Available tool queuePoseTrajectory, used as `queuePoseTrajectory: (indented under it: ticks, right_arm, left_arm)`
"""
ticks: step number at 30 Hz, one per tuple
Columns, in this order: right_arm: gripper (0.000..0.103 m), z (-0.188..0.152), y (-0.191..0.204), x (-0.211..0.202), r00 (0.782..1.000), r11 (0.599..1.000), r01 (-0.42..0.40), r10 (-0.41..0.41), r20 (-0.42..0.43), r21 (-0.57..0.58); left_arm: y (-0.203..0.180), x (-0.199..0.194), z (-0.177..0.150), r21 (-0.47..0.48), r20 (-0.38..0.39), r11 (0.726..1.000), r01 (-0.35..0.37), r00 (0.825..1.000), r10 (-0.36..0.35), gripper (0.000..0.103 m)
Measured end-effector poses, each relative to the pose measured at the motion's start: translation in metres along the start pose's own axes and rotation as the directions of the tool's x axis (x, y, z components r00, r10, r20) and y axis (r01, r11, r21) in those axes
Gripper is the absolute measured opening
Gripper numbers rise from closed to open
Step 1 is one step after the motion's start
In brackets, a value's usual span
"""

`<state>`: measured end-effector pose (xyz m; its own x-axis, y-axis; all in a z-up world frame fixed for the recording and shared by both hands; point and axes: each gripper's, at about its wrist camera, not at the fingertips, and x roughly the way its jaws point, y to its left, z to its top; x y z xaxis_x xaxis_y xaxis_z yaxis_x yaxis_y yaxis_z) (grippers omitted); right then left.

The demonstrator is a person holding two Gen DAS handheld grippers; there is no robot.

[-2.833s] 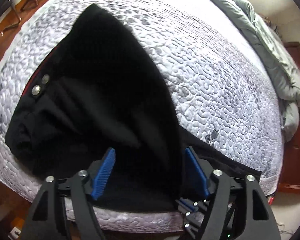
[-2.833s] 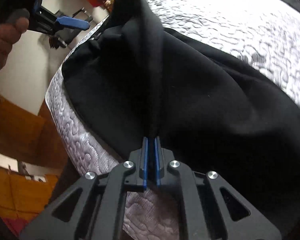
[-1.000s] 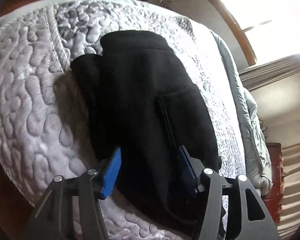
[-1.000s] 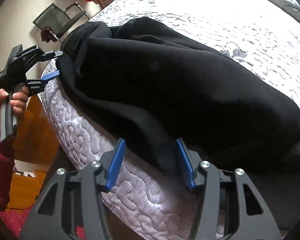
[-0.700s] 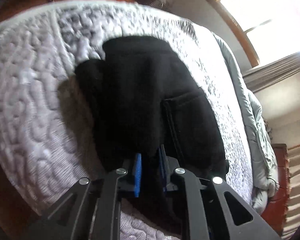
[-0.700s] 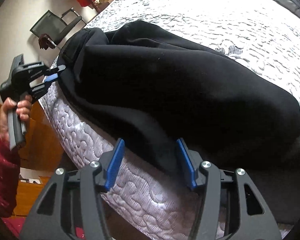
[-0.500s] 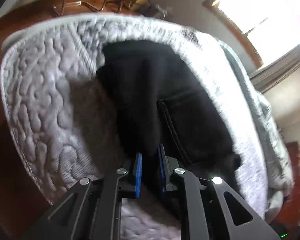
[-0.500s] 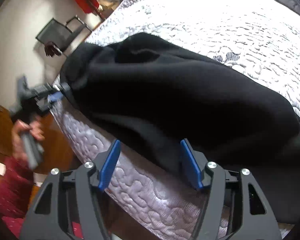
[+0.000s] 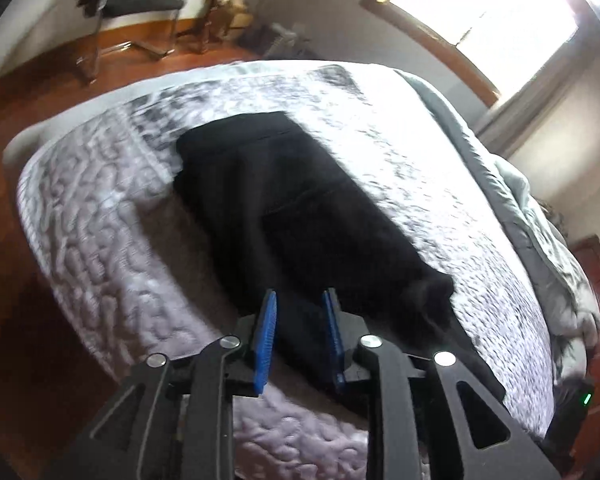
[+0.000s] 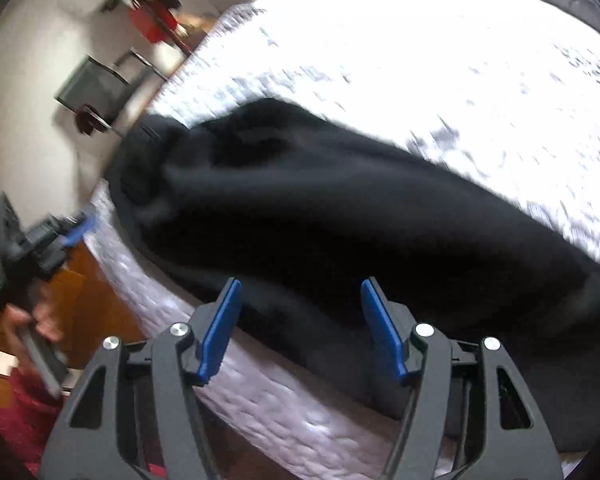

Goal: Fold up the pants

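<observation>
The black pants [image 9: 300, 216] lie folded lengthwise along the near edge of the quilted bed [image 9: 100, 216]. They also show in the right wrist view [image 10: 340, 216] as a long dark bundle. My left gripper [image 9: 298, 320] is open a little above the near end of the pants, its blue pads apart and holding nothing. My right gripper [image 10: 300, 312] is wide open over the pants' near edge, empty. The left gripper also shows in the right wrist view [image 10: 76, 226], held in a hand beside the bed corner.
A grey comforter [image 9: 540, 208] is bunched along the far right side of the bed. A black chair [image 9: 140, 4] stands on the wooden floor beyond the bed. A wooden cabinet [image 9: 596, 264] stands at the right. A bright window [image 9: 500, 12] is behind.
My left gripper was shut on the pants' edge half a second ago and has opened and let go, pulling back. My right gripper stays open and has lifted slightly away.
</observation>
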<state>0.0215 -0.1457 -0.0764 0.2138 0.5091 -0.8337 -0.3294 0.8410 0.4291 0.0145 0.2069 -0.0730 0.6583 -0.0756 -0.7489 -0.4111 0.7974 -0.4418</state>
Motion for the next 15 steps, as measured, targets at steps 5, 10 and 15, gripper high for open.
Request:
queuePoseTrajectory:
  ticks: [5,10,15]
  right_arm:
    - [0.063,0.044,0.041,0.013,0.999,0.991,0.031,-0.032,-0.006,-0.131]
    - [0.062,0.079,0.061,0.053,0.997,0.986,0.049,-0.058,-0.049,-0.162]
    - [0.062,0.099,0.067,0.086,0.992,0.982,0.083,-0.097,-0.081,-0.167]
  left_arm:
    - [-0.018,0.034,0.011,0.108,-0.041,0.994,-0.025,0.999,0.030,0.042]
    - [-0.009,0.075,0.023,0.096,-0.131,0.994,-0.052,0.989,0.065,0.041]
    - [-0.015,0.078,0.028,0.152,-0.197,0.987,-0.047,0.977,0.077,0.045]
